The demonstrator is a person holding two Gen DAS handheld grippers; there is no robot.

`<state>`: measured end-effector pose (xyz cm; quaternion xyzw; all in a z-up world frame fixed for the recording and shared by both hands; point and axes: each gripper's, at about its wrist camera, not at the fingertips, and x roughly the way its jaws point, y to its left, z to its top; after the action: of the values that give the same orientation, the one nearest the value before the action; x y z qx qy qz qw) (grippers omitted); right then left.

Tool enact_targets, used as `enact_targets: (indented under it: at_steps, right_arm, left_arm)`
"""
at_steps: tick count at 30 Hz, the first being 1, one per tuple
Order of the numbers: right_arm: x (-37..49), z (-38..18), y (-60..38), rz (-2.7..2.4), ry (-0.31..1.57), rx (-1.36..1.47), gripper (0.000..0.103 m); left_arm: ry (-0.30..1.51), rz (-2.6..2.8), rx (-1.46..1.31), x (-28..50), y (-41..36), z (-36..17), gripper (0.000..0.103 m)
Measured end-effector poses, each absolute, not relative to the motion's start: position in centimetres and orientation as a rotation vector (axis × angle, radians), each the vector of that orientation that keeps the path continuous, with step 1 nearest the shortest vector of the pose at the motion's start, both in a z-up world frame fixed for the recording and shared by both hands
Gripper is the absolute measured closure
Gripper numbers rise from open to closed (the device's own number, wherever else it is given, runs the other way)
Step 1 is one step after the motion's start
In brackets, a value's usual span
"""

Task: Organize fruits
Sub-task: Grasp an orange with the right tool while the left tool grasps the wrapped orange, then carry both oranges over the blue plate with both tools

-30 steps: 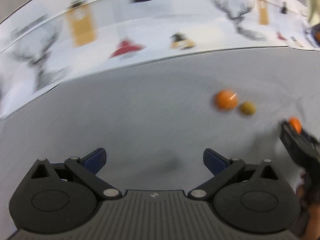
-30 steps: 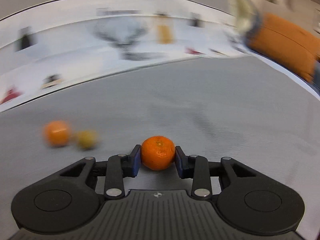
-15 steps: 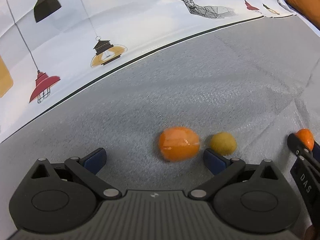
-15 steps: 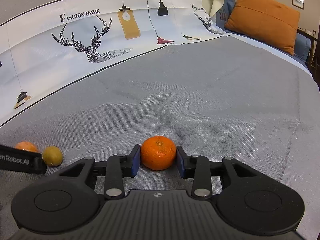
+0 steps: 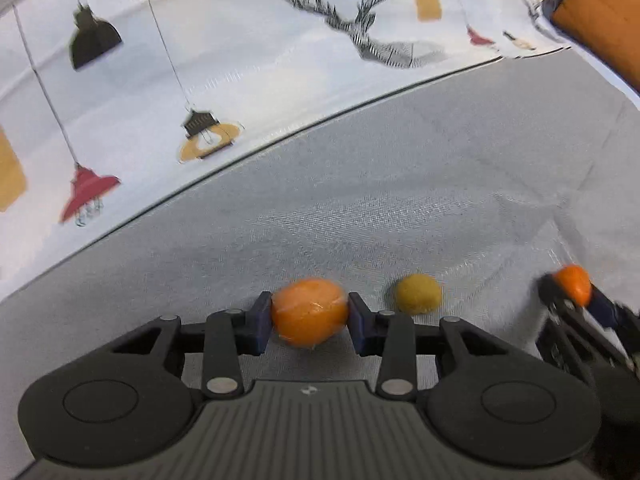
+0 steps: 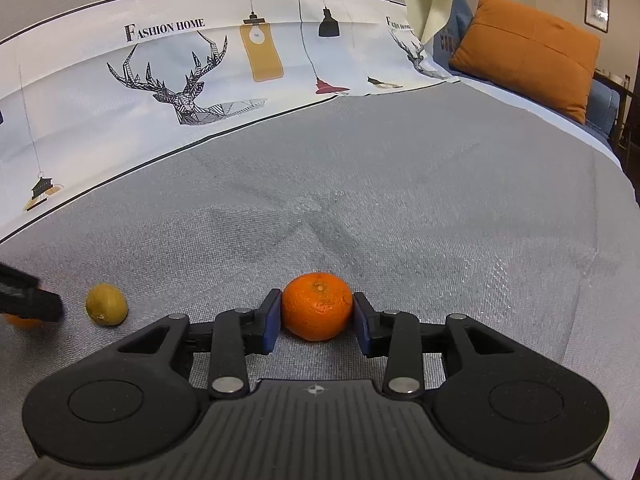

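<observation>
A: Left wrist view first. How many fruits?

B: Three. The left claw is closed on a wrapped orange fruit, a pad touching each side. A yellow-green fruit lies just beside it on the grey bedspread, apart from the pad. Near the right edge of the spread the right claw holds a mandarin, though that part is blurred.

A: Anything else around?

B: A white printed cloth with lamps and a deer runs along the far edge of the spread. An orange cushion sits at the far right corner.

A: And the right wrist view?

B: Its claw is clamped on the mandarin, which rests on the spread. The yellow-green fruit lies well to the left. At the left edge the other claw's black tip covers most of the wrapped fruit; only an orange sliver shows.

A: What does this view add?

B: The cushion whole, the words "FASHION HOME" on the cloth, and two framed pictures on the wall.
</observation>
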<state>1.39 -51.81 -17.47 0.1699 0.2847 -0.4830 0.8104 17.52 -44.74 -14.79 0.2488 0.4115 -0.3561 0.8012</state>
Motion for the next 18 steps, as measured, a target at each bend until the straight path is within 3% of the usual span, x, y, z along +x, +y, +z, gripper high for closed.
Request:
enact_targets:
  at_steps: [10,18]
  right_arm:
    - [0.3,-14.1,-48.0,-0.934,0.478,0.264,0.065]
    - [-5.8,-7.8,-36.4,-0.515,0.568,0.302,0.065]
  left_arm:
    - [0.919,-0.617,0.452,11.7,-31.0,-8.6,0.060]
    - [0.981,-0.354,0.417,4.4,-16.0,-5.4,0.059]
